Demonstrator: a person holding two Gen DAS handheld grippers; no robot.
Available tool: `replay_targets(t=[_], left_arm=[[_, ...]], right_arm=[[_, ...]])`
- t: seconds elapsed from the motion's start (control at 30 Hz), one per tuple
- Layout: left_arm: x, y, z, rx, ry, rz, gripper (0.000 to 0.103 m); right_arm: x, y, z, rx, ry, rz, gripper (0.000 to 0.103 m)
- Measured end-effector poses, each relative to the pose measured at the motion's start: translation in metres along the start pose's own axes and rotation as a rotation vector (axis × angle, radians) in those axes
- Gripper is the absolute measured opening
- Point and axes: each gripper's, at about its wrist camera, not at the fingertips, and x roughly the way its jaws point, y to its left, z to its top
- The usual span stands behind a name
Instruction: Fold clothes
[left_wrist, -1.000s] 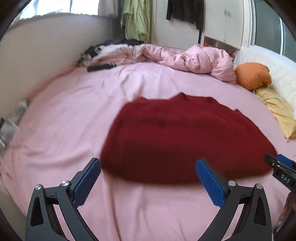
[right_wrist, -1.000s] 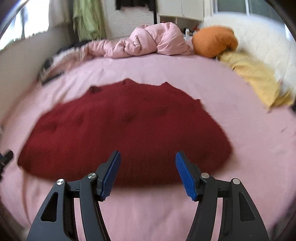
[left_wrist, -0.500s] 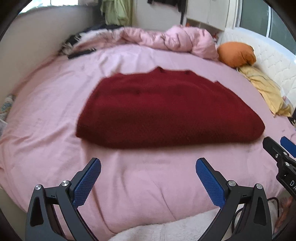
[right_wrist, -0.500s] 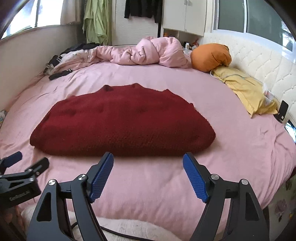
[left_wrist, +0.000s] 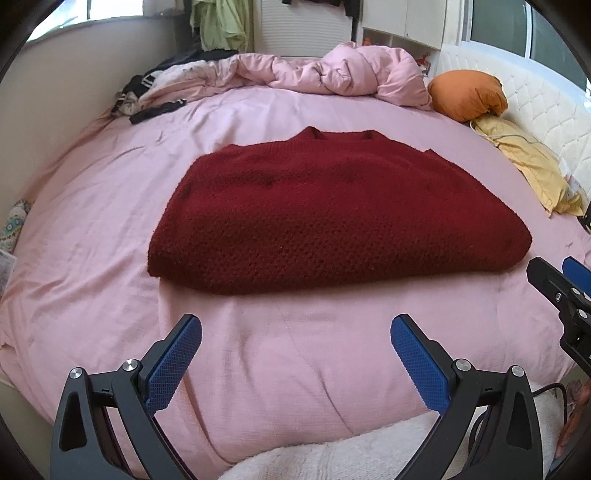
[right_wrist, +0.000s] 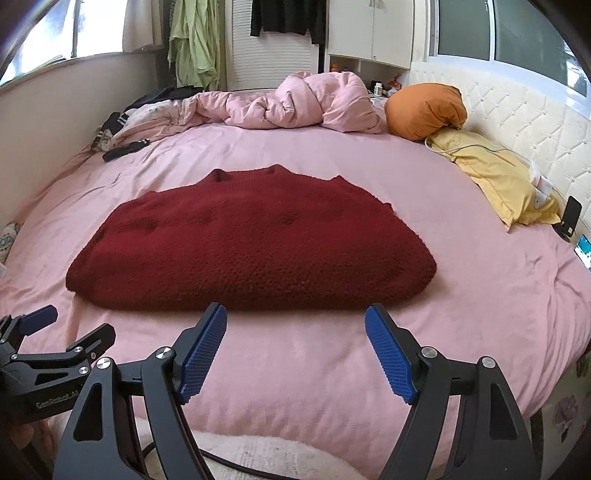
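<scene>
A dark red knitted sweater (left_wrist: 332, 218) (right_wrist: 255, 243) lies folded flat on the pink bed sheet (left_wrist: 295, 354), its neckline at the far side. My left gripper (left_wrist: 295, 328) is open over bare sheet, short of the sweater's near edge, with nothing between its blue pads. My right gripper (right_wrist: 295, 317) is open too, just before the near fold and clear of it. Each gripper shows at the edge of the other's view: the right gripper (left_wrist: 554, 275) at the right, the left gripper (right_wrist: 70, 325) at the lower left.
A crumpled pink duvet (right_wrist: 295, 103) and dark clothes (right_wrist: 122, 144) lie at the far end. An orange pillow (right_wrist: 424, 110) and a yellow pillow (right_wrist: 498, 177) sit by the white padded headboard (right_wrist: 524, 129). A phone (right_wrist: 570, 219) lies at the right edge. White fluffy fabric (left_wrist: 351, 454) lies below the bed's near edge.
Both grippers have drawn back from the sweater toward the bed's near edge. The right gripper's jaws have spread wider. The sweater lies as it did.
</scene>
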Motion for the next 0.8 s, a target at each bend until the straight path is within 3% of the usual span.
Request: replay_targets(t=[0.4, 0.6, 0.8], left_arm=[[-0.002, -0.004, 0.002, 0.035, 0.009, 0.029, 0.103], [-0.002, -0.004, 0.004, 0.035, 0.024, 0.030, 0.103], [0.001, -0.004, 0.004, 0.033, 0.039, 0.053, 0.103]], right_arm=[[0.007, -0.008, 0.002, 0.051, 0.045, 0.087, 0.078], [0.029, -0.029, 0.000, 0.171, 0.162, 0.291, 0.078], [0.047, -0.048, -0.006, 0.307, 0.221, 0.437, 0.078]])
